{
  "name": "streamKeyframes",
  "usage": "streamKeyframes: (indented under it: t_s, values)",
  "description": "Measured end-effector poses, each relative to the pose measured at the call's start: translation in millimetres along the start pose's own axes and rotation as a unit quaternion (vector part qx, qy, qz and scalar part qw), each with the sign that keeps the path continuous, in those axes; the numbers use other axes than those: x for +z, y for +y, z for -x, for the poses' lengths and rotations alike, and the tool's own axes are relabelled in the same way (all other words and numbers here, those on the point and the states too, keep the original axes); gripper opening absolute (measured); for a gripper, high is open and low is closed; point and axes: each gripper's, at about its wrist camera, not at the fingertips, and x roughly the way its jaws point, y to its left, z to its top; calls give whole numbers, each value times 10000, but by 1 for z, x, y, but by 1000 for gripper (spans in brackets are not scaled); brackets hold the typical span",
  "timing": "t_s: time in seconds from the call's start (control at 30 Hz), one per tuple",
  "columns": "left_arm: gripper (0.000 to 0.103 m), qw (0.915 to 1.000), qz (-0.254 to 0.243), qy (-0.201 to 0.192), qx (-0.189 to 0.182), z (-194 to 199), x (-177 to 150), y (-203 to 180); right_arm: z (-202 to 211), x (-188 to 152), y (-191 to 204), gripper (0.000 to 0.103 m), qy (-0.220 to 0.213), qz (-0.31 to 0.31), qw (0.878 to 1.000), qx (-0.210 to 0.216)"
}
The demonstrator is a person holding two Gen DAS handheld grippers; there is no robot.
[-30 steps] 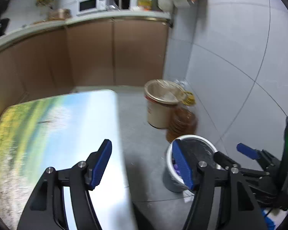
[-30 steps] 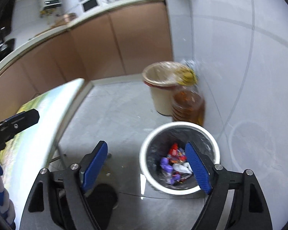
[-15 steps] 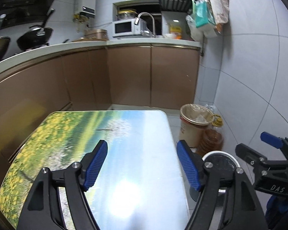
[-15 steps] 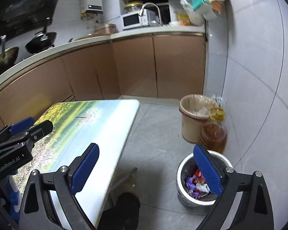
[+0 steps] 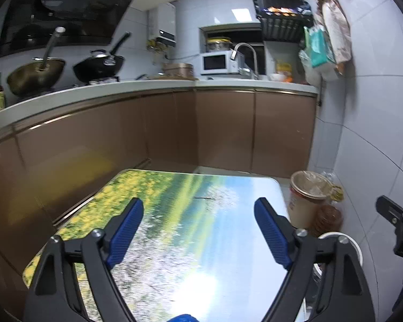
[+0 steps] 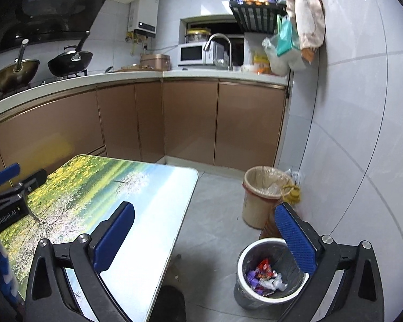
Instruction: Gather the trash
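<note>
Wrappers (image 6: 263, 277), red, purple and white, lie in a heap at the bottom of the white-rimmed waste bin (image 6: 243, 257), which stands on the grey floor tiles just off the table's right edge. The bin is lined with a dark bag.

The right gripper (image 6: 204, 237) hangs above the gap between table and bin, its blue-padded jaws spread wide with nothing between them. One pad sits over the table edge, the other over the bin's far rim.

The left gripper (image 5: 198, 232) hovers over the table (image 5: 174, 241), jaws likewise wide apart and empty. The tabletop carries a printed landscape of yellow flowers, a white tree and blue sky, with a bright glare spot near the camera.

Behind the waste bin, against the tiled wall, stand a beige bucket (image 6: 255, 206) lined with a thin plastic bag and, just beside it, an oil bottle (image 6: 290, 191) with a yellow cap. Brown cabinets run along the back under a pale countertop, where two woks (image 5: 99, 64), a microwave (image 5: 217, 63) and a curved tap (image 5: 245, 51) can be seen.
</note>
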Motion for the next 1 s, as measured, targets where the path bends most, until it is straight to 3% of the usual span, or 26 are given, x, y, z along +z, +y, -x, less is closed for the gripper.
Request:
streamKeyframes:
  t_s: [0.27, 1.0]
  values:
    - [91, 9983, 158, -272, 492, 25, 7, 21, 34, 7, 6, 103, -405, 182, 9989, -123]
    - [91, 9927, 431, -939, 622, 99, 14, 52, 104, 11, 13, 103, -1022, 182, 9946, -72]
